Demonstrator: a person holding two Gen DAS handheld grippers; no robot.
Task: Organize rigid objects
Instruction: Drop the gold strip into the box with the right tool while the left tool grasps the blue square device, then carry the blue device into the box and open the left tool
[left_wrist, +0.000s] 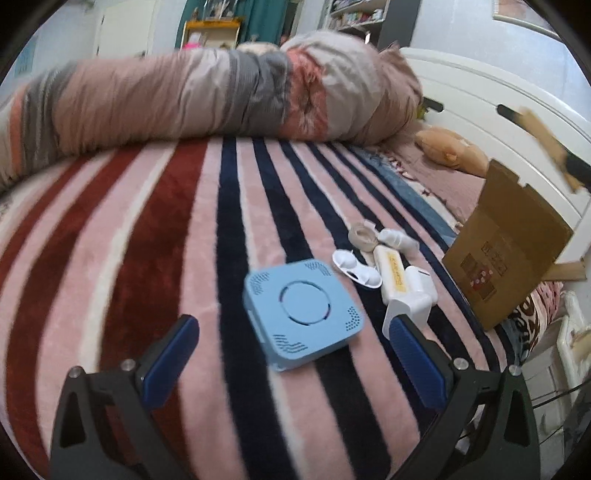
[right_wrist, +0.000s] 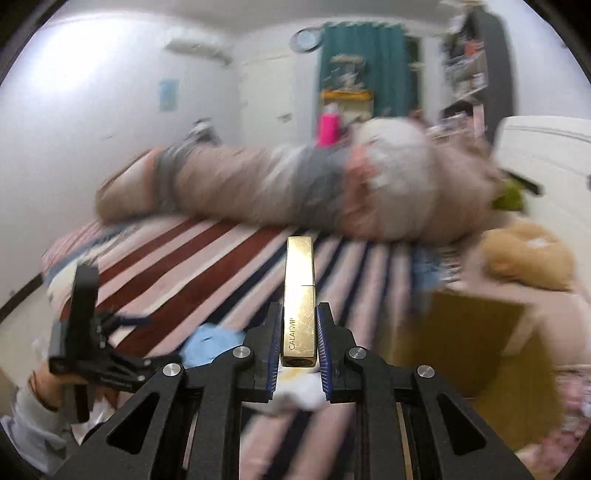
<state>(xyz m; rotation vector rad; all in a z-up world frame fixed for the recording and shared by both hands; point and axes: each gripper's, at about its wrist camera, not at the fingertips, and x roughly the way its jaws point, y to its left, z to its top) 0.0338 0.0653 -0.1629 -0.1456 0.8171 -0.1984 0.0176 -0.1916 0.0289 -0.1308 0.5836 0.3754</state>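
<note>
1. The right gripper (right_wrist: 298, 345) held a gold tube (right_wrist: 300, 291) clamped between its jaws, the tube pointing straight ahead and raised clear of the striped bed (right_wrist: 177, 258).
2. A cardboard box (right_wrist: 458, 332) stood ahead and to the right of those jaws, close by. I judged it the likely place for the tube.
3. The left gripper (left_wrist: 291, 354) had its jaws spread wide and empty, hovering low over the bed.
4. A blue square device (left_wrist: 301, 312) lay flat on the bed between and just ahead of the left jaws, not touched by either finger.
5. Beyond the right finger lay a cluster of small things close together: a white block (left_wrist: 408, 302), a cream tube with a yellow label (left_wrist: 389, 271), a white earbud case (left_wrist: 354, 267) and a roll of tape (left_wrist: 364, 234).
6. The right view was blurred, so the box's opening could not be made out. The tube stuck far out past the jaws, and I judged it could strike the box wall and twist in the grip.
7. The blue device looked nearly as wide as the left jaws' opening. A closing grip set off-centre could push it across the soft blanket or catch the white block beside the right finger.
</note>
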